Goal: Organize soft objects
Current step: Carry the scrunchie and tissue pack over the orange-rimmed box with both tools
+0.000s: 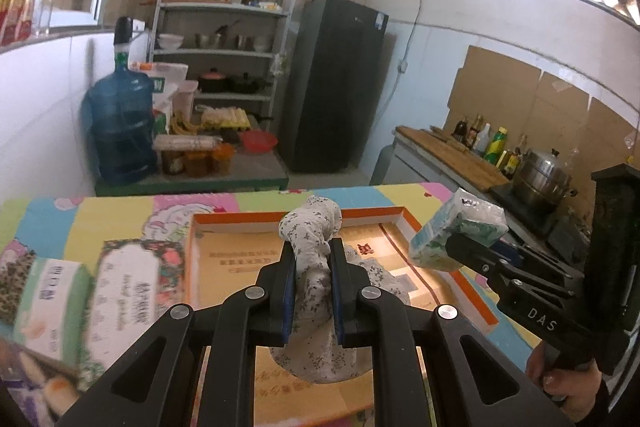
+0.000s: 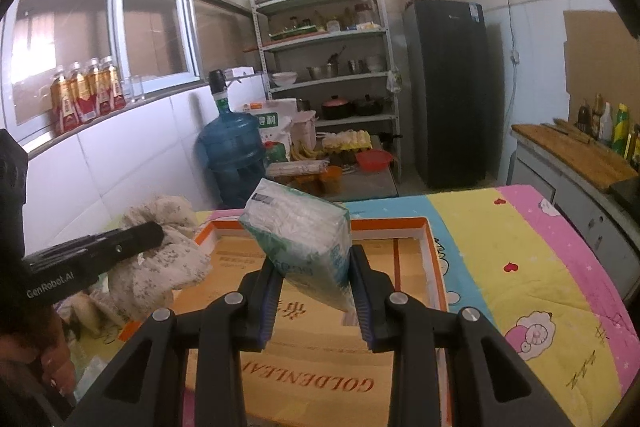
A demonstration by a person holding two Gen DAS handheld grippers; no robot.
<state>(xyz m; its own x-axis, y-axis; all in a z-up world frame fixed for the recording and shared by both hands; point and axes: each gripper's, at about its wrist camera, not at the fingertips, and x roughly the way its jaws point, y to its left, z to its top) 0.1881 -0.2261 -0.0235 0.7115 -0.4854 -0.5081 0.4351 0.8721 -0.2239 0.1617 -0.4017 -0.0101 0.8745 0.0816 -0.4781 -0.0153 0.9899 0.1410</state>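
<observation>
My left gripper (image 1: 312, 247) is shut on a white floral cloth (image 1: 316, 311), bunched between its blue pads and hanging over the orange-rimmed box (image 1: 236, 219). My right gripper (image 2: 314, 259) is shut on a plastic-wrapped tissue pack (image 2: 300, 239) with teal print, held tilted above the same box (image 2: 436, 259). In the left wrist view the right gripper (image 1: 444, 251) comes in from the right with the tissue pack (image 1: 456, 227). From the right wrist camera, the left gripper (image 2: 154, 233) shows at the left with the cloth (image 2: 160, 267).
The box lies on a colourful cartoon-print table cover (image 2: 520, 259). Two more tissue packs (image 1: 132, 291) lie left of the box. Behind the table stand a blue water jug (image 1: 120, 123), a metal shelf rack (image 1: 224, 47), a dark fridge (image 1: 336, 83) and a counter with bottles and a steamer pot (image 1: 540, 179).
</observation>
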